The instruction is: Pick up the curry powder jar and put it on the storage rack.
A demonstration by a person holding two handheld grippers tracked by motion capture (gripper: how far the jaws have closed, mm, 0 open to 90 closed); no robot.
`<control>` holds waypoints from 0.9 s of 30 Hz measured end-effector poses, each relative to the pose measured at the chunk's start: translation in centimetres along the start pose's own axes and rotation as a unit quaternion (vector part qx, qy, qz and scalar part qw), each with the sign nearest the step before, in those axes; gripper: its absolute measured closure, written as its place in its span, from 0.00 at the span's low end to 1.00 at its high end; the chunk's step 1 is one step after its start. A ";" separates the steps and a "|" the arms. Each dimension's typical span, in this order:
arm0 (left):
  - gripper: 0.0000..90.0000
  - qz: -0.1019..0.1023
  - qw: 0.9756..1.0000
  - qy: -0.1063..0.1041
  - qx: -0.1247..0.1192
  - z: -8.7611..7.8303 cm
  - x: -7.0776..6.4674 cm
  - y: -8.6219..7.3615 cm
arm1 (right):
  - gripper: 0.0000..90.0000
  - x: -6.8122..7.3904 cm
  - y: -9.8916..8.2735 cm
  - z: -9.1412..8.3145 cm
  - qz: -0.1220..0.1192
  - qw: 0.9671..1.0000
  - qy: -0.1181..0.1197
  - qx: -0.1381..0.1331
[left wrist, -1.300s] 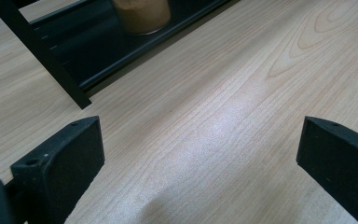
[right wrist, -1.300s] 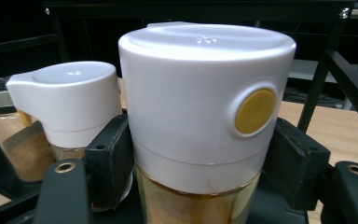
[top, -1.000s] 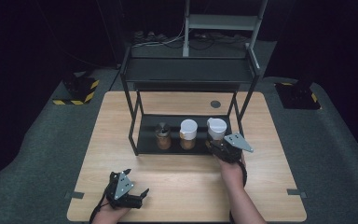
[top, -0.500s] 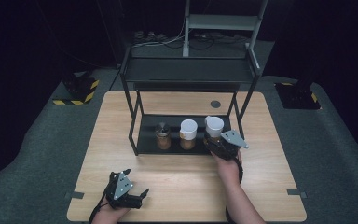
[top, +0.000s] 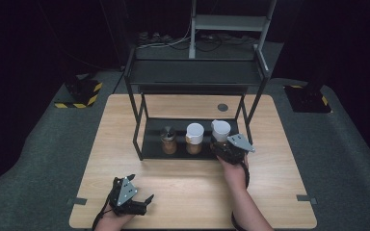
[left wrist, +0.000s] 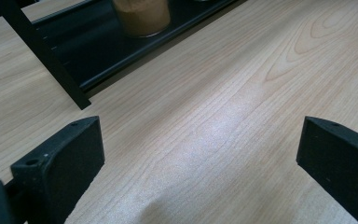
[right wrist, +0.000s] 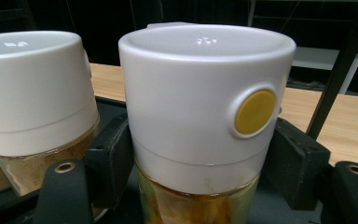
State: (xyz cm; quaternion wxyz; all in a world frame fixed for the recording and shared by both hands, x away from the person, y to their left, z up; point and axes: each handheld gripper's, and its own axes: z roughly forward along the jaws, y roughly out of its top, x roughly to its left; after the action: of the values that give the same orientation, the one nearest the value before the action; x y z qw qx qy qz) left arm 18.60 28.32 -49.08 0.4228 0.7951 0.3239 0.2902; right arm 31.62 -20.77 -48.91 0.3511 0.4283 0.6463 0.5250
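Light wood-grain surface (top: pixel 125 120) with rounded corners, sitting on dark grey carpet floor (top: pixel 38 159); room behind is dark. Black metal two-tier rack (top: pixel 195 72) stands at mid-surface; all places below are relative to it. Behind the rack: a grey metal stand (top: pixel 231 21) and loose cables on the floor. Left of the rack, off the surface: a black block with yellow-black hazard stripes (top: pixel 79 94).

Three containers stand in a row on the rack's bottom tray:
- left: small glass jar with dark metal lid (top: pixel 168 139), brown powder inside.
- middle: glass jar with tall white plastic cap (top: pixel 194 137), tan powder inside.
- right end, by the rack's right front leg: glass jar with white plastic cap and round yellow button (right wrist: pixel 205 112), amber-brown contents visible under the cap; what exactly they are, can't tell. Stands upright, just beside the middle jar.

Right claw (top: pixel 224 147) reaches in from the rack's front, pads pressed on either side of the yellow-button jar just below the cap, so it's gripping it.

Left claw (top: pixel 142 199) is well in front of the rack's left front leg, low over bare surface, jaws wide apart, nothing between them.
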 end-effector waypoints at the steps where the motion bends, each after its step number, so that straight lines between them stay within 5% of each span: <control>1: 0.01 0.000 1.000 0.000 0.000 0.0 0.0 0.0 | 0.34 0.0 0.0 0.0 0.000 1.000 0.000 0.001; 27: 0.01 -0.003 1.000 -0.002 0.000 0.0 0.1 0.0 | 0.33 0.3 -0.6 0.3 -0.007 1.000 0.002 -0.002</control>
State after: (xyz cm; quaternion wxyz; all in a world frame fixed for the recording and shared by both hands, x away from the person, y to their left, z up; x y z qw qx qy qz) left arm 18.64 28.39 -49.06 0.4240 0.7951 0.3251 0.2871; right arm 31.63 -20.49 -49.57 0.3549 0.4218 0.6488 0.5245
